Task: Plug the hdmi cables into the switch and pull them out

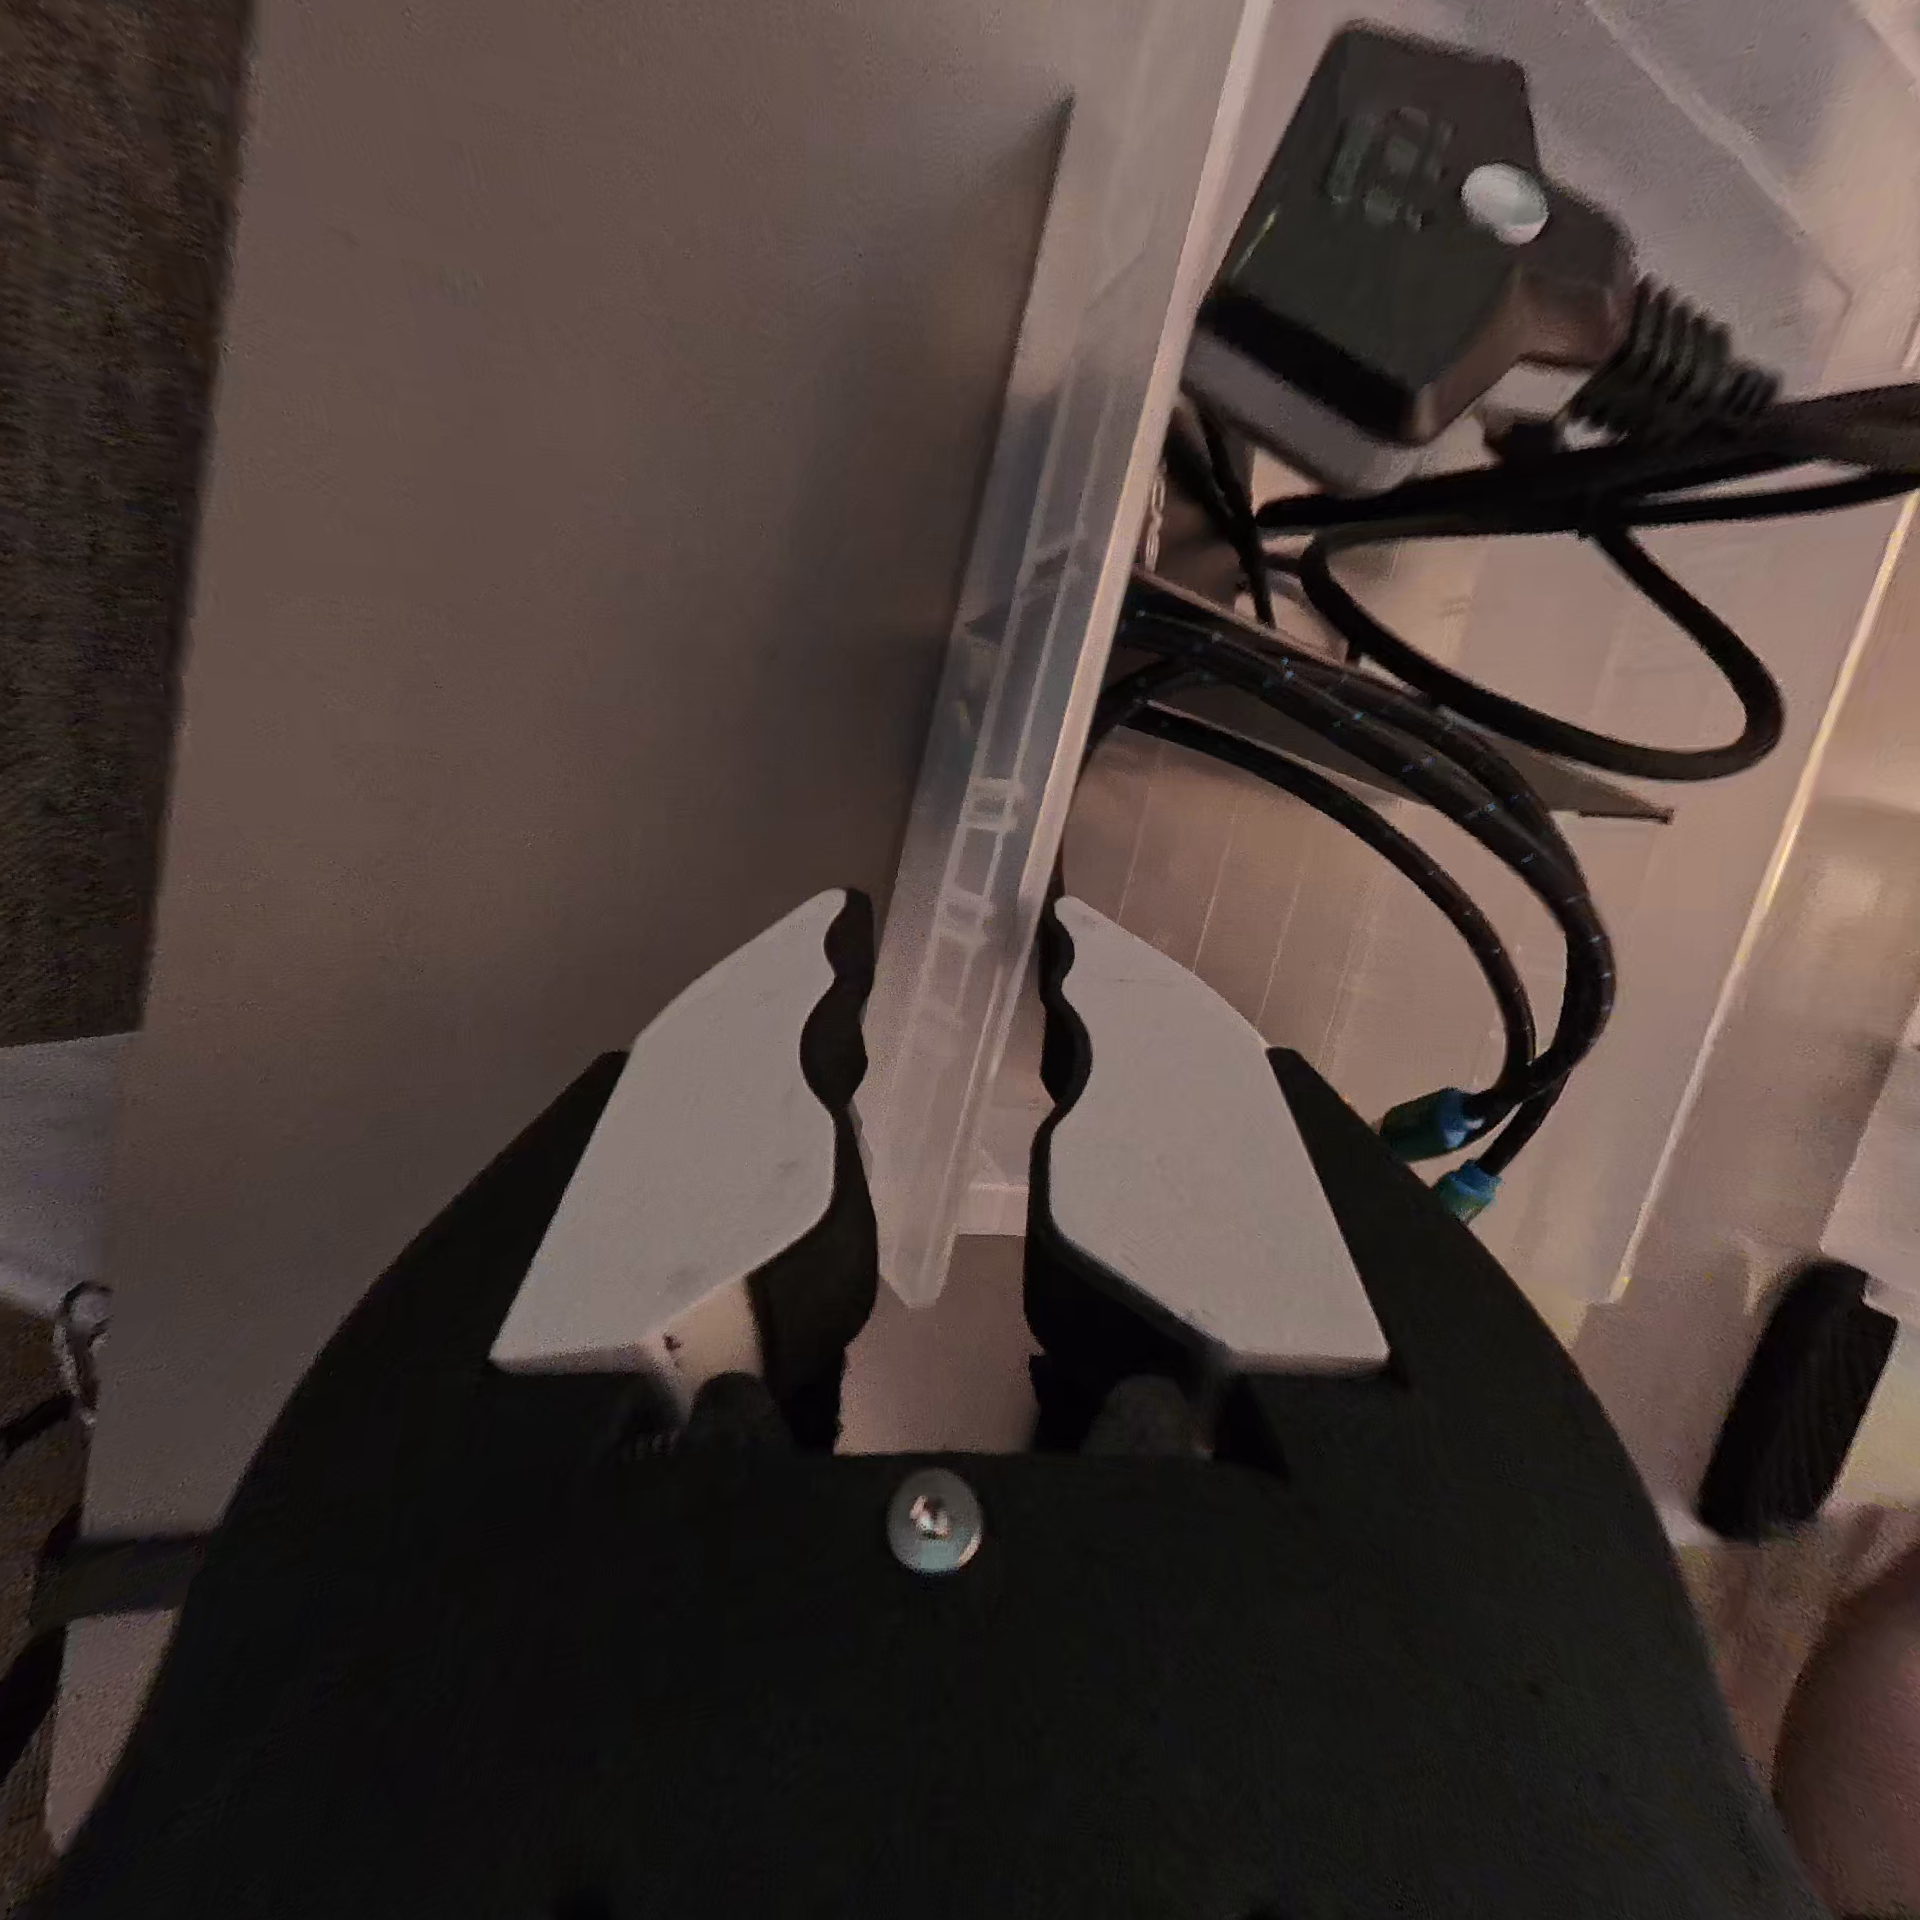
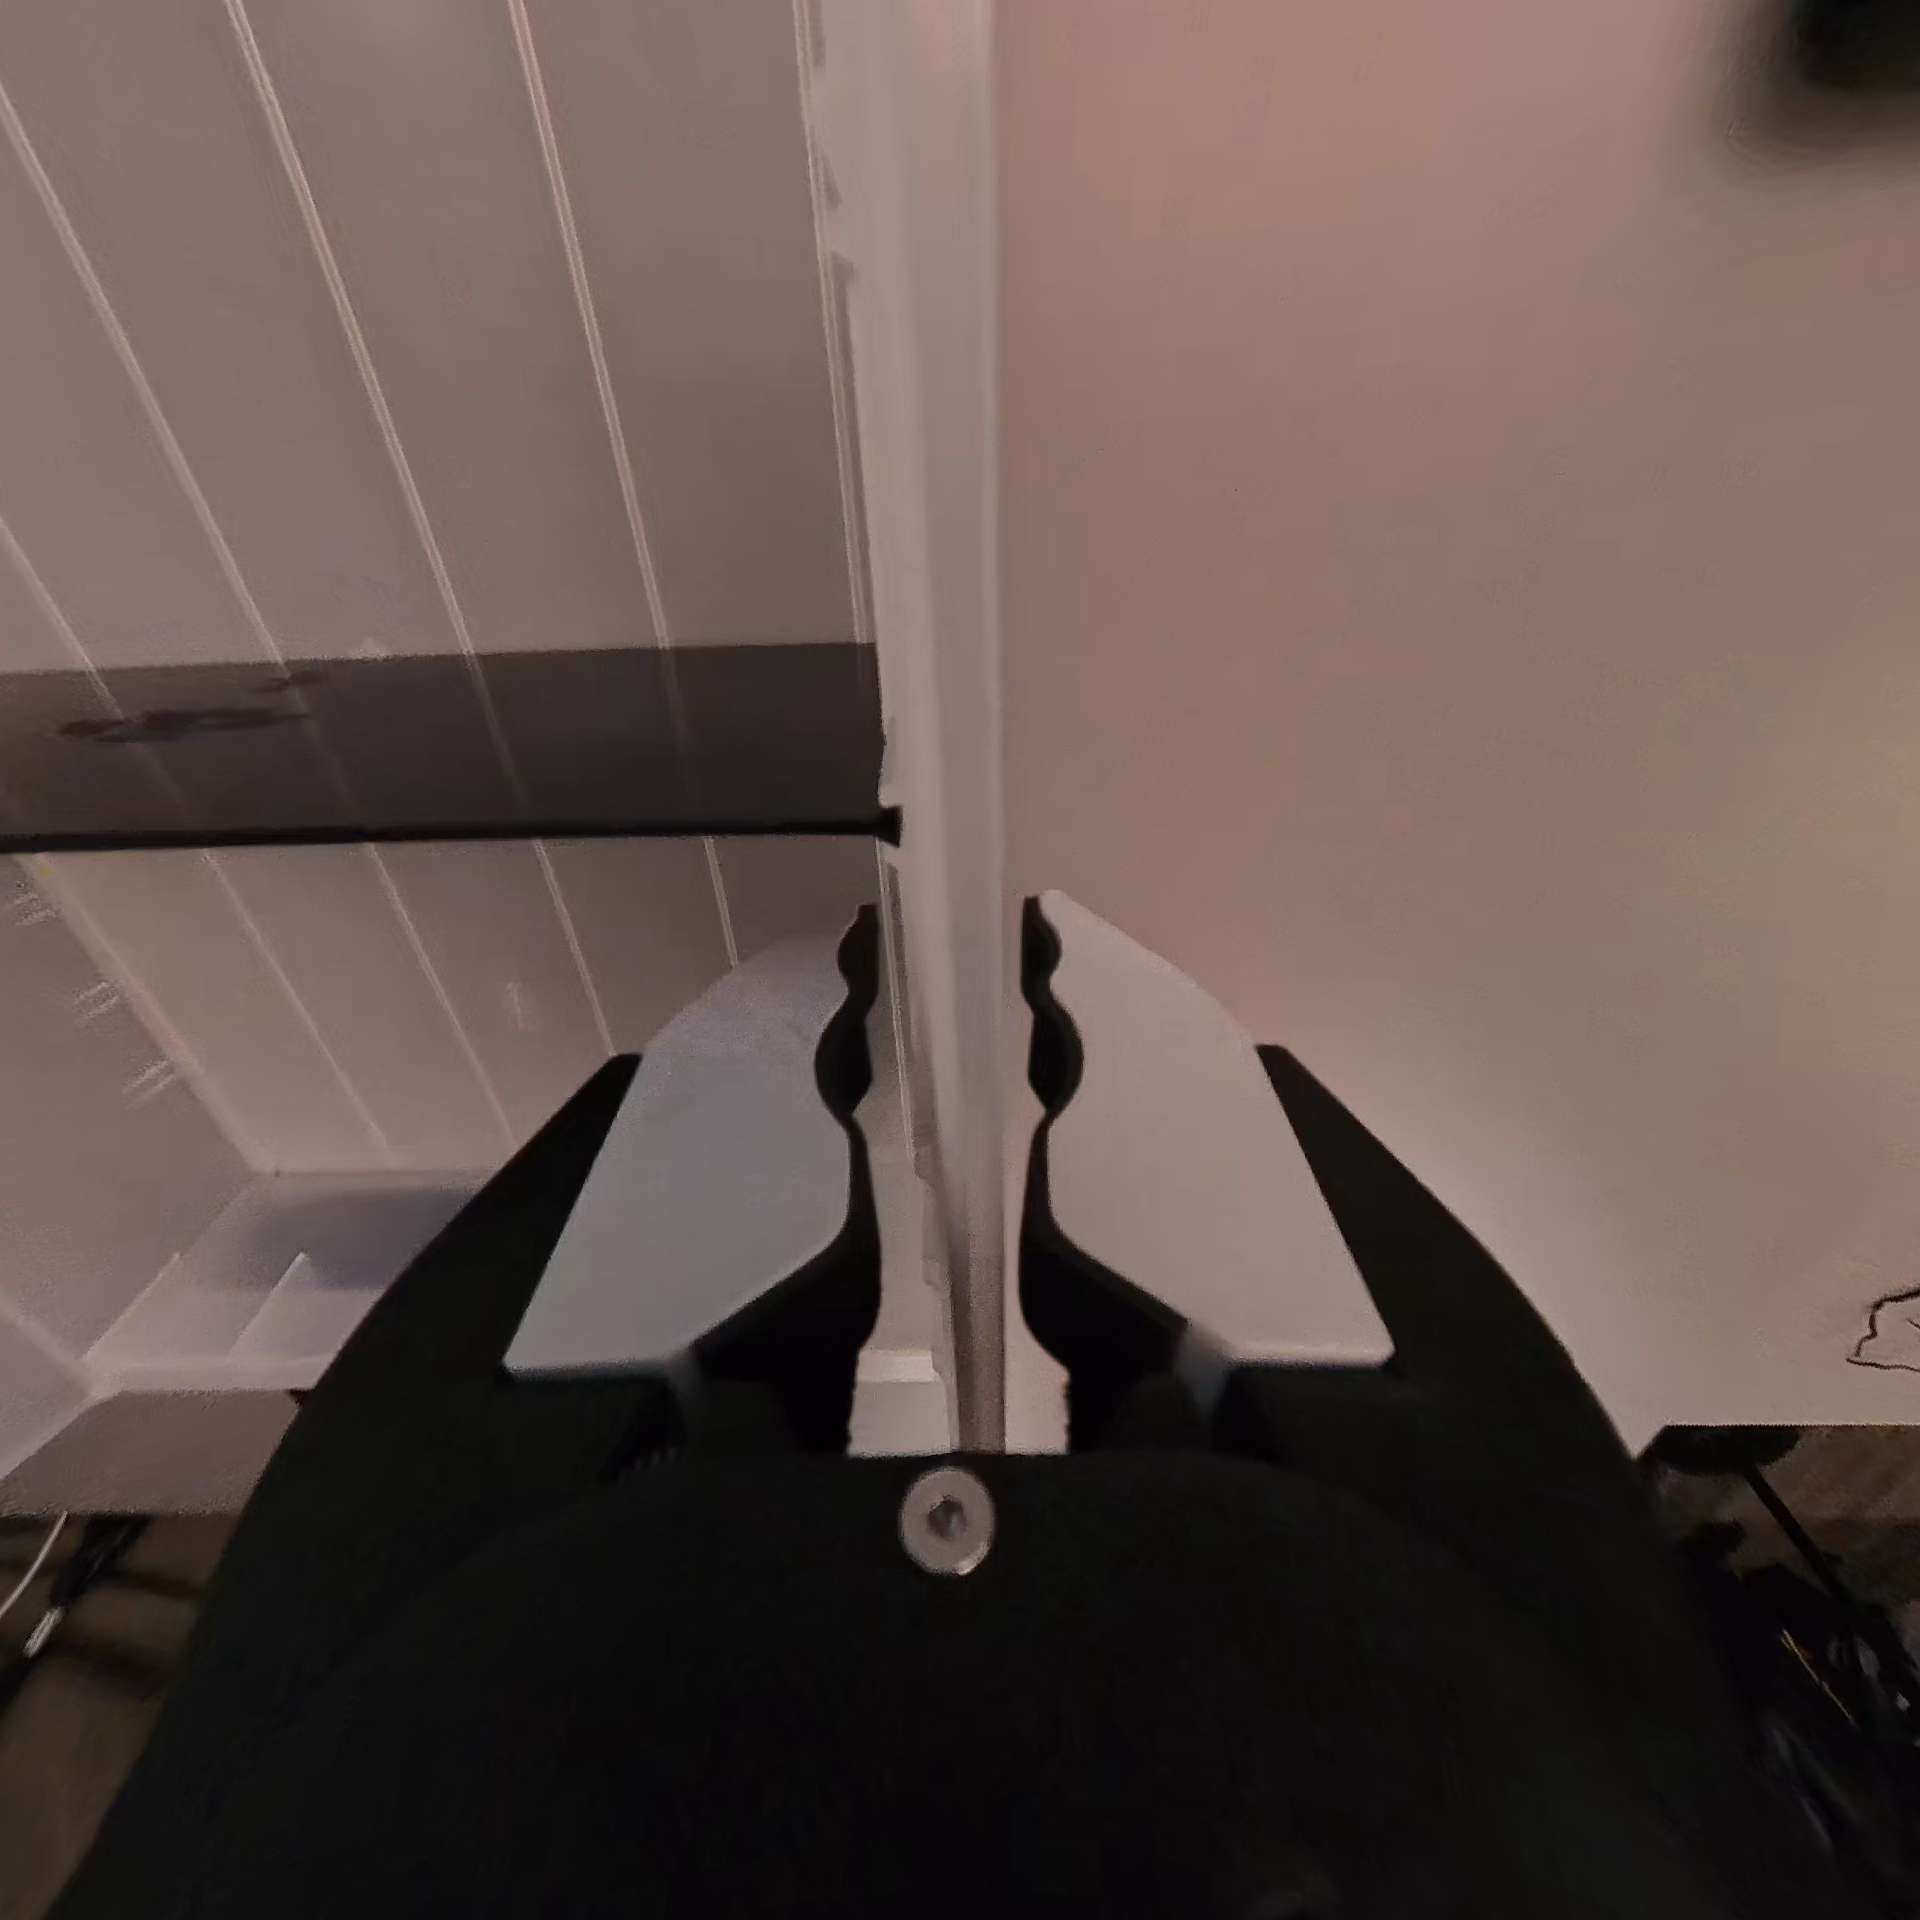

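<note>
A: Item one, left gripper (image 1: 951, 914). State?

B: Fingers set either side of the rim (image 1: 997, 831) of a clear plastic bin, one outside the wall, one inside. The left pad looks to touch the rim; a thin gap shows at the right pad. Closed about the rim, then, but whether it grips hard I cannot tell.

A: Item two, right gripper (image 2: 948, 914).

B: Same arrangement on the bin wall (image 2: 940, 623) at the other side. Narrow gaps show at both pads, so straddling, perhaps not pressing.

A: Outward from the left fingers?

B: Inside the bin: braided black HDMI cables (image 1: 1455, 790) with blue-collared plugs (image 1: 1465, 1190) lying loose just beside the finger. A plain black cable loop (image 1: 1662, 665) behind them. Farther up, a black box (image 1: 1382, 208), likely the switch, with a white button on top and one moulded plug (image 1: 1652, 322) seated in its side.

A: Outward from the right fingers?

B: A flat dark panel (image 2: 436, 727) seen through the ribbed wall, then the pale tabletop (image 2: 1455, 623).

A: Handling notes?

B: Cables: light, springy, inclined to recoil. Take each by the rigid plug body, not the braid or strain relief. The switch looks light enough to slide under a push, so one gripper should brace it. Bin wall is thin and flexible; expect slip.
</note>
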Demonstrator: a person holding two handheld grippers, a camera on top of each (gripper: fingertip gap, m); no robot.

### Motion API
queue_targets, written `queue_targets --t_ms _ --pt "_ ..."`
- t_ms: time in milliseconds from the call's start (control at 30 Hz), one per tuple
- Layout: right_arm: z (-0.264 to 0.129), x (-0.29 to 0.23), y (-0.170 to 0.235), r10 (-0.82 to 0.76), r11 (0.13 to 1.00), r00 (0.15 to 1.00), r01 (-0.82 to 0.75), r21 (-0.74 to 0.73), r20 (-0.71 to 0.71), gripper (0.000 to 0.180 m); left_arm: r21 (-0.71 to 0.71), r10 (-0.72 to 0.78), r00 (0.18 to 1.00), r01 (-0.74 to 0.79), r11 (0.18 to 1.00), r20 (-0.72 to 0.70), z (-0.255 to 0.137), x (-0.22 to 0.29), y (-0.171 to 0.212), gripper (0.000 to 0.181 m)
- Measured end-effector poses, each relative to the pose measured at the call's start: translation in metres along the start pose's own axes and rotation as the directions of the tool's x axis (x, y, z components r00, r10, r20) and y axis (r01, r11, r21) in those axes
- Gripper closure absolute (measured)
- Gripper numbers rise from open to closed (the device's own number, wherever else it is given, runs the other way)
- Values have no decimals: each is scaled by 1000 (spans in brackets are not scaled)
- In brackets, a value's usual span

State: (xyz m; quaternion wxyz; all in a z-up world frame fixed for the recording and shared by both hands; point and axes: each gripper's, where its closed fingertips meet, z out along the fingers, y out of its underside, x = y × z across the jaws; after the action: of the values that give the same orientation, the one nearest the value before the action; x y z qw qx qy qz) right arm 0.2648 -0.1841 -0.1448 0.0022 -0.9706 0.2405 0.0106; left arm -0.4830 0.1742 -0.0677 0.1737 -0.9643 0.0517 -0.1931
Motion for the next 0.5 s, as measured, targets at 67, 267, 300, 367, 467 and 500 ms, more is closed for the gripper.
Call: queue_targets --t_ms 67,267,300,367,467,500 --pt "-9 4 -4 22 998 999 -21 55 -34 147 126 34 999 -37 991 25 -21 6 -17 153" --pt "-85 -4 -20 64 931 992 -21 363 -108 146 571 420 883 -459 681 208 -82 65 -78 131" --pt "-107 -13 -27 51 887 993 2 461 -104 146 608 463 841 -529 592 281 -83 74 -83 125" --pt "-161 -43 -44 -13 735 996 70 675 -90 148 621 499 748 -653 434 439 -76 85 -90 116" --pt "-274 -95 -57 -65 207 981 191 960 -181 148 471 592 645 -762 445 483 -36 95 -89 106" --pt "-304 -113 -50 -62 32 973 225 974 -223 149 411 622 613 -790 456 488 -23 97 -87 104"
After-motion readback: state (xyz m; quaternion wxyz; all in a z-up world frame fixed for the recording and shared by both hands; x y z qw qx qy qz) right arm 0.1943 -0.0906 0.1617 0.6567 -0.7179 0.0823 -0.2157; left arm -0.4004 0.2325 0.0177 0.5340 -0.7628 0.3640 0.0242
